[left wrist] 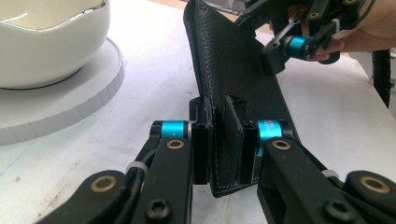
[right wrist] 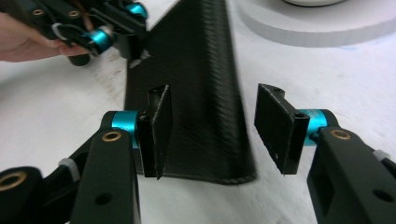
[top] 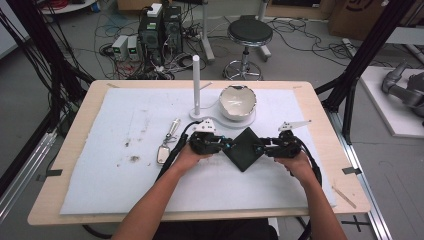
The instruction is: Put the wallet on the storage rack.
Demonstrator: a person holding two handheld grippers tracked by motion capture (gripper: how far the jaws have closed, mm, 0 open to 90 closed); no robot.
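Observation:
A black leather wallet (top: 244,148) lies folded on the white mat, seen as a dark diamond between my two hands. My left gripper (top: 226,145) is shut on its left corner; in the left gripper view the pads (left wrist: 203,144) press the stitched edge of the wallet (left wrist: 233,70) from both sides. My right gripper (top: 261,148) stands at the opposite corner. In the right gripper view its jaws (right wrist: 212,126) are open, astride the folded edge of the wallet (right wrist: 196,56) with a gap on each side. The left gripper (right wrist: 133,46) shows at the wallet's far end.
A white bowl (top: 238,102) with a jagged rim sits on a round white disc (left wrist: 70,98) just behind the wallet. A white post (top: 196,82) stands on a base beside it. A metal clip (top: 172,129) and a key fob (top: 163,152) lie to the left on the mat (top: 125,165).

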